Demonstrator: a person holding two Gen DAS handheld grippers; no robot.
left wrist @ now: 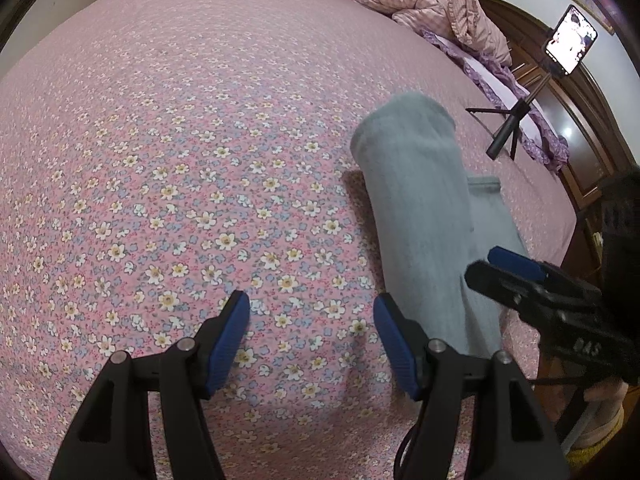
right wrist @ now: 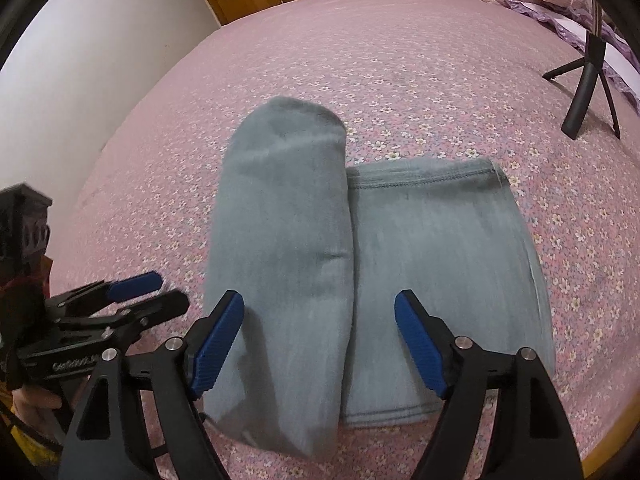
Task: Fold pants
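Note:
Light grey-blue pants lie folded on the pink floral bedspread. A thick folded layer lies over the left side of a flatter hemmed layer. My right gripper is open and empty, hovering over the near part of the pants. My left gripper is open and empty over bare bedspread, just left of the pants. The right gripper also shows in the left wrist view, at the pants' right side. The left gripper shows in the right wrist view, left of the pants.
A black tripod with a lit phone stands on the bed behind the pants; its legs show in the right wrist view. A crumpled pink quilt and a purple pillow lie by the dark wooden headboard.

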